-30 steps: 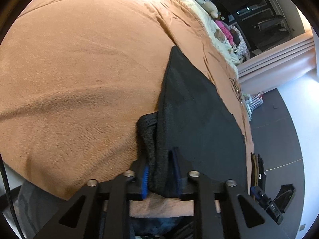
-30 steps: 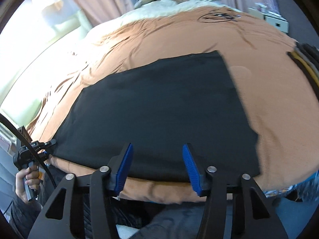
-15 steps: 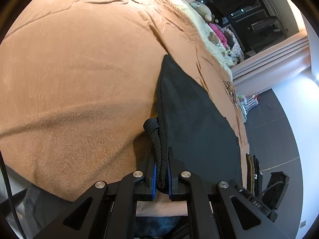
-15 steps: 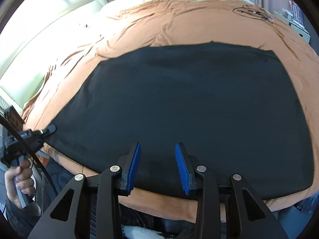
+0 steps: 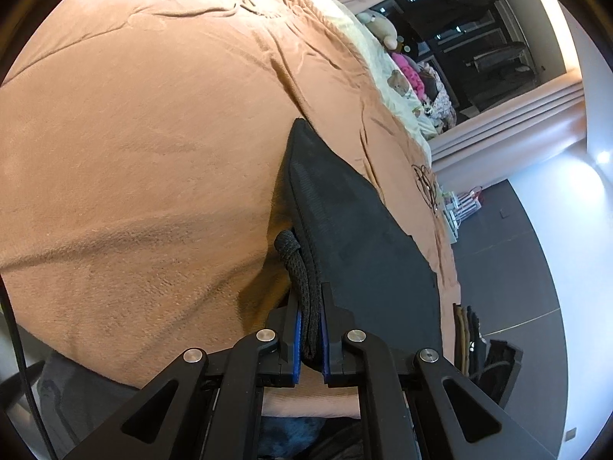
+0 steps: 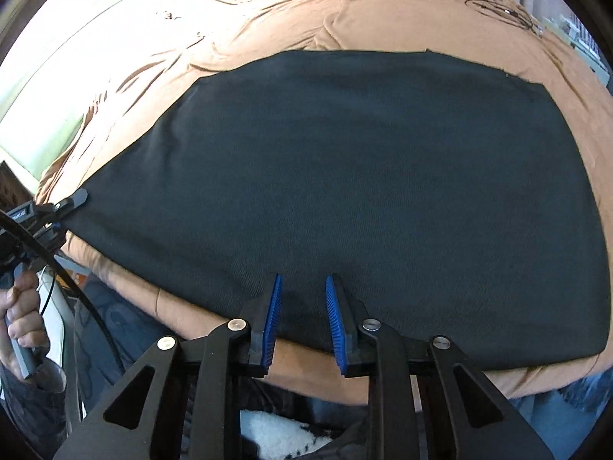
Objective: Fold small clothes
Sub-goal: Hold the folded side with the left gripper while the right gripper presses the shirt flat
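Tightly, my left gripper (image 5: 310,329) clamped the bunched corner of the black garment (image 6: 345,176), which lay spread flat on the tan blanket (image 5: 134,153). My right gripper (image 6: 302,318), jaws just narrowing but still unclamped, straddled its near hem.

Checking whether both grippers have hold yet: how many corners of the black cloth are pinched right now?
1. The left gripper is shut on the black cloth at its near left corner. The right gripper straddles the near edge, its closing fingers not yet pinching.
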Motion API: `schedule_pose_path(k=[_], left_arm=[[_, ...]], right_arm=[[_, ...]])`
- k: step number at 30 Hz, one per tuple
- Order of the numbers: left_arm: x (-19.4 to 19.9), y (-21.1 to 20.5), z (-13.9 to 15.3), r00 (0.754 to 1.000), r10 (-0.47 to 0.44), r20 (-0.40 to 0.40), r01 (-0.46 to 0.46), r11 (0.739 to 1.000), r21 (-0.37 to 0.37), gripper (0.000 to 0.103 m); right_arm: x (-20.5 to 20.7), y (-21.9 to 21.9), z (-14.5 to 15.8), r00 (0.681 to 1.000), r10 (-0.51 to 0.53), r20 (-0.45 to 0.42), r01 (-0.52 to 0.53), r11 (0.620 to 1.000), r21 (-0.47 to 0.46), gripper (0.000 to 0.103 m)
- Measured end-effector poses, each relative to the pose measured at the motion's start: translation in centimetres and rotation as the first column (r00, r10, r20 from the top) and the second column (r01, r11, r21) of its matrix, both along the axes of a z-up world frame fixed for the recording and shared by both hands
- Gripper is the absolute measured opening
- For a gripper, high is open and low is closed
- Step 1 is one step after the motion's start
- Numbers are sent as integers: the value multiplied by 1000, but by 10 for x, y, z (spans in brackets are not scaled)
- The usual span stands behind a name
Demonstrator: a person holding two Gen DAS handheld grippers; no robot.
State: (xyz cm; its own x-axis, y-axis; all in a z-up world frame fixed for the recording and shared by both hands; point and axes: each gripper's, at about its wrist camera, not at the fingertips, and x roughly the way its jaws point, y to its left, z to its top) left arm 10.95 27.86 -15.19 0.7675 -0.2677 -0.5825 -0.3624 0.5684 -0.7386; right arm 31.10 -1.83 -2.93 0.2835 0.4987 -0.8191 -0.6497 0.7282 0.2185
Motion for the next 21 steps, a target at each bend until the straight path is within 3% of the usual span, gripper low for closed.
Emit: schedule_pose_path(k=[7, 21], left_arm=[[-1, 1, -2, 1000, 19, -17, -19, 1000, -12, 7], [-7, 5, -32, 977, 129, -171, -140, 989, -55, 7]], right_arm=[[28, 27, -10, 1000, 2, 1, -2, 1000, -23, 18], [103, 84, -10, 995, -93, 33, 95, 994, -61, 14]])
